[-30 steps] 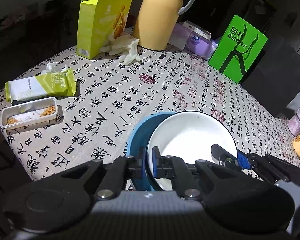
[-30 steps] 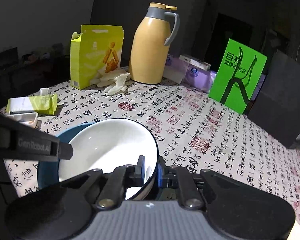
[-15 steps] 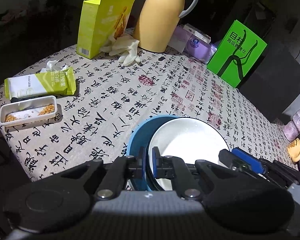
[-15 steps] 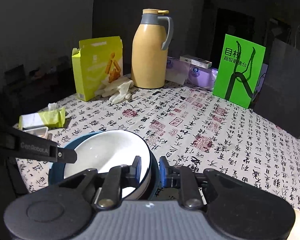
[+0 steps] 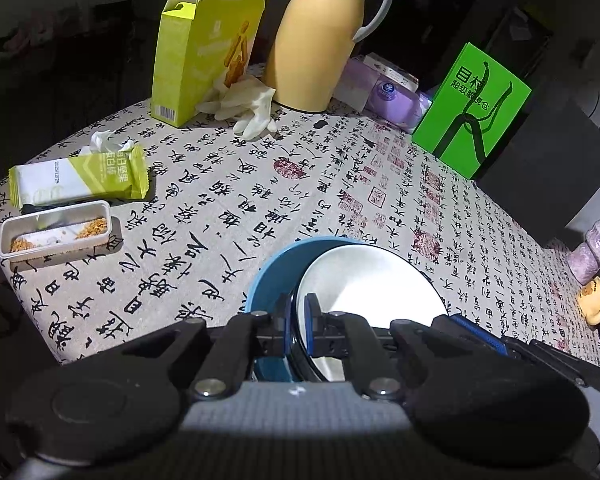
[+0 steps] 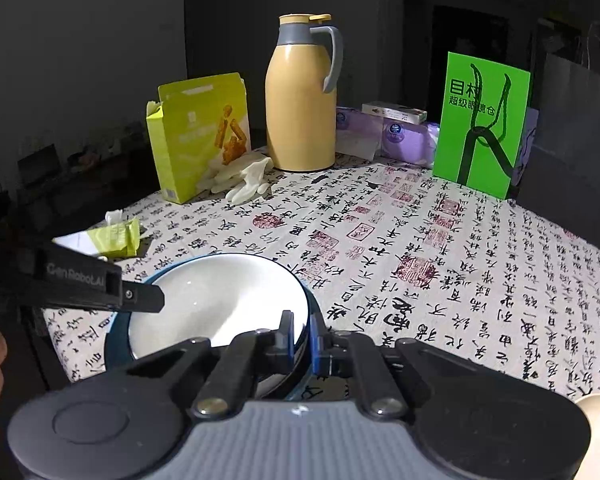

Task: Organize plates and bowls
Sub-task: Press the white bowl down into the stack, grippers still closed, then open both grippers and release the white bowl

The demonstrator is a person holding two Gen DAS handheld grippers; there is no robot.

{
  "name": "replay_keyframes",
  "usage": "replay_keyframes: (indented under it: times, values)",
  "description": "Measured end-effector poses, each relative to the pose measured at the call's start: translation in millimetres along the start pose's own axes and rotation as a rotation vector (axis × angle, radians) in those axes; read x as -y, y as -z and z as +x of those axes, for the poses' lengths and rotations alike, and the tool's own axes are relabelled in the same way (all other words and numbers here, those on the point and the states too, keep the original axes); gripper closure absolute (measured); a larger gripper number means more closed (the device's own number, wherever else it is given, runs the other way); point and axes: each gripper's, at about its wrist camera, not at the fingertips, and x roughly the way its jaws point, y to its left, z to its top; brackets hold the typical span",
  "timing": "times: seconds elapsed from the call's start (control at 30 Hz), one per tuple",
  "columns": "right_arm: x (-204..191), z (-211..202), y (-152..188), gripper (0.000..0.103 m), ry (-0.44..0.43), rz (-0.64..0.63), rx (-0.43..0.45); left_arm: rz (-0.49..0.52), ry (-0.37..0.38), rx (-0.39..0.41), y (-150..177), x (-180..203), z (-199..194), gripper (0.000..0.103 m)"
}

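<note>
A white bowl (image 5: 372,284) sits nested inside a blue bowl (image 5: 272,276) near the table's front edge. My left gripper (image 5: 298,326) is shut on the blue bowl's near rim. In the right wrist view the white bowl (image 6: 216,300) lies in the blue bowl (image 6: 116,340). My right gripper (image 6: 302,340) stands at the bowls' right rim with its jaws slightly apart around both rims. The left gripper's finger (image 6: 100,284) shows at the left.
On the calligraphy tablecloth (image 5: 228,208) stand a yellow thermos (image 5: 320,36), an open yellow-green box (image 5: 200,48), white gloves (image 5: 248,104), a green card (image 5: 472,108), a snack packet (image 5: 80,176), a small white tray (image 5: 56,232) and purple tissue packs (image 5: 388,92). A dark bag (image 6: 572,140) stands at right.
My right gripper has let go of the white bowl's rim, opened and drawn back. The white bowl now rests in the blue bowl. My left gripper has kept its grip.
</note>
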Motion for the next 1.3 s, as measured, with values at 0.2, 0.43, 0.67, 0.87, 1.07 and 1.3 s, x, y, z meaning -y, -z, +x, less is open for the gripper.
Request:
replay_keyframes:
  times: [0.2,0.43,0.67,0.87,1.07,1.3]
  values:
    - [14,-11,3,0.088,-0.042,0.057,0.044,0.008,0.016,0.041,2,-1,-8,0.080]
    - [28,-34,10,0.013,-0.061,0.096,0.123,0.055,0.045,0.171,10,4,-33,0.007]
    - [36,-58,24,0.000,-0.070,0.147,0.150,0.114,0.077,0.275,29,2,-59,0.000]
    - [31,-77,39,0.000,-0.081,0.140,0.170,0.084,0.103,0.316,47,-12,-71,0.000]
    - [23,-88,43,0.000,-0.067,0.134,0.177,0.055,0.120,0.335,55,-27,-77,0.000]
    - [19,-85,42,0.000,-0.035,0.131,0.155,0.113,0.154,0.346,57,-32,-71,0.000]
